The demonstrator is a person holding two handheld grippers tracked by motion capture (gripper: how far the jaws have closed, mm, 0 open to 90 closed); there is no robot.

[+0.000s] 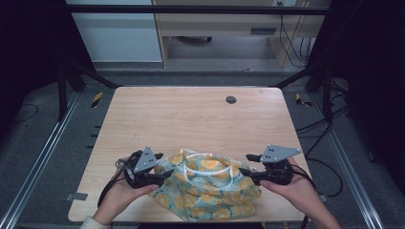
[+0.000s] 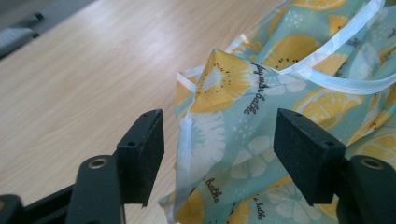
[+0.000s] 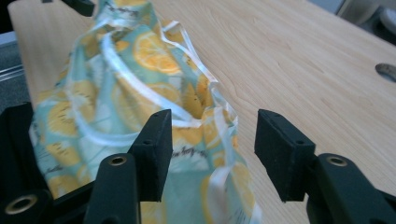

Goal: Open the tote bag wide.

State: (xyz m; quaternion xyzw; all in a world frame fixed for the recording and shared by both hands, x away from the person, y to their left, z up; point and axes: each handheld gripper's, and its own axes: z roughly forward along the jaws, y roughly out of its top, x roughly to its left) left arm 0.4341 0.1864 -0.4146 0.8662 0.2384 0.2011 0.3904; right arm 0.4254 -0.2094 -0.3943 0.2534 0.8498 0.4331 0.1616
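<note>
A crumpled teal fabric bag (image 1: 210, 188) printed with yellow citrus slices, with white strap handles (image 1: 210, 156), lies at the front middle of the wooden table (image 1: 191, 114). My left gripper (image 1: 162, 165) is at the bag's left edge, open. In the left gripper view the bag's white-trimmed edge (image 2: 224, 84) stands between the spread jaws of that gripper (image 2: 222, 154), untouched by the pads. My right gripper (image 1: 247, 164) is at the bag's right edge, also open. In the right gripper view the bag (image 3: 140, 70) and a white handle loop reach into the gap of that gripper (image 3: 215, 149).
A round dark grommet (image 1: 230, 99) sits in the tabletop at the far right, also seen as a grommet (image 3: 386, 70) from the right gripper. Metal frame rails (image 1: 43, 152) flank the table. Cables (image 1: 325, 124) lie on the floor at the right.
</note>
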